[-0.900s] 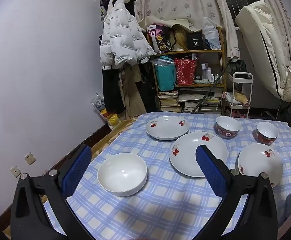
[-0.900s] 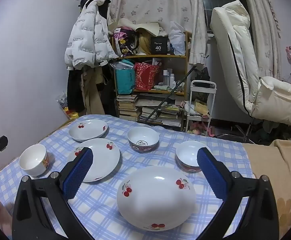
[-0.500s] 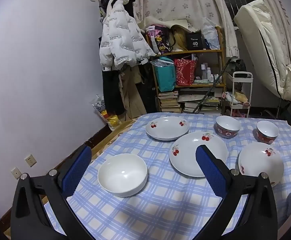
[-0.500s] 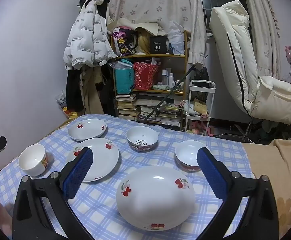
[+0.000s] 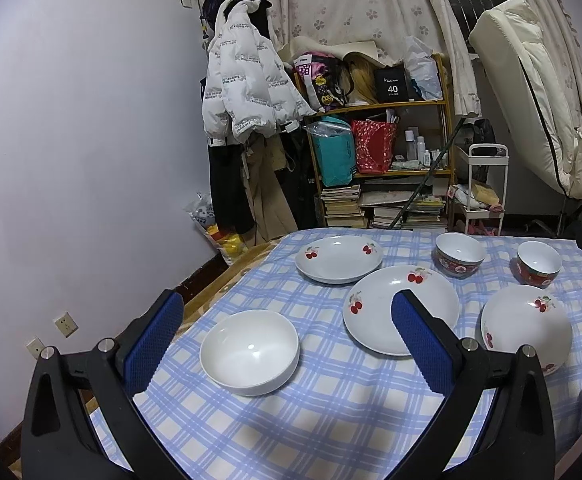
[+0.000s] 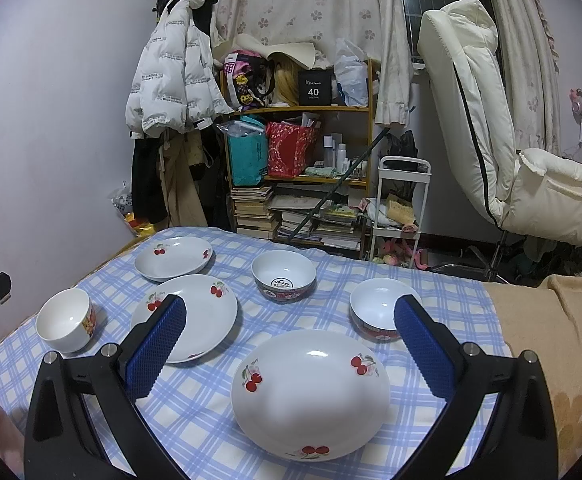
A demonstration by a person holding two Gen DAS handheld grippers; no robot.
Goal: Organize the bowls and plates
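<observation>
A: How did the table (image 6: 431, 280) look, going left to right?

B: Near the left edge of the checked tablecloth (image 6: 195, 420) stood a white bowl (image 6: 67, 320) with a small printed picture on its side. Just right of it lay a cherry-print plate (image 6: 207, 316), and behind that, toward the far left corner, a second cherry plate (image 6: 175, 258). The two nearly touched rim to rim.

A: And the middle?

B: A dark patterned bowl (image 6: 283, 276) sat at the far side. In front of it, close to the near edge, a third cherry plate (image 6: 311, 388) lay face up. To the right, a red-patterned bowl (image 6: 379, 314) sat toward the right edge, near the beige floral blanket (image 6: 563, 340).

A: What were the tools doing?

B: The left gripper (image 5: 287, 340) was held above the near left corner with its jaws spread wide and nothing between them; the white bowl (image 5: 249, 350) was framed between its blue pads (image 5: 153, 344). The right gripper (image 6: 289, 344) was likewise spread and empty, with the nearest cherry plate centred below it.

A: Why held that way?

B: Probably each was lined up on the piece closest to it, ready for a pick. All six pieces lay apart in a single layer, so no stacking appeared to have been done. Plates would likely go on plates and bowls into bowls.
</observation>
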